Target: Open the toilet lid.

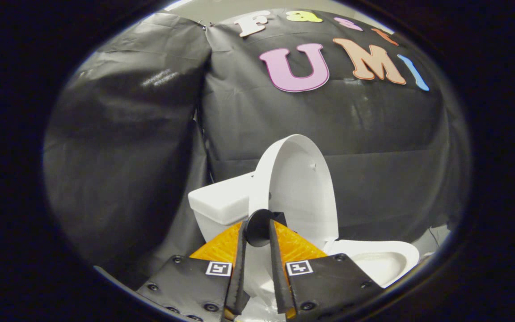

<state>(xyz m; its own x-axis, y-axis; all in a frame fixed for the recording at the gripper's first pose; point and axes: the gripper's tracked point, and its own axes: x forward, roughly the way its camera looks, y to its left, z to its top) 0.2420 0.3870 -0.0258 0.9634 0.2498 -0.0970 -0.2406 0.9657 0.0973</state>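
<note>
Black cloth (373,134) hangs behind a small white toilet (373,259) with its tank (221,201) at the back. The lid (297,188) stands up almost straight, long way up and down, its inside facing the bowl. The gripper (257,232) is nearly closed, pinching a dark round knob (257,227) at the lid's edge. The lid looks hard, smooth and light, so it may slip. The knob seems the best spot to hold.

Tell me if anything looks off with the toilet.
Nothing stands out. The lid stands raised against the tank, the bowl looks clean and whole, and the tool sits nearly closed by the lid's lower edge.
</note>
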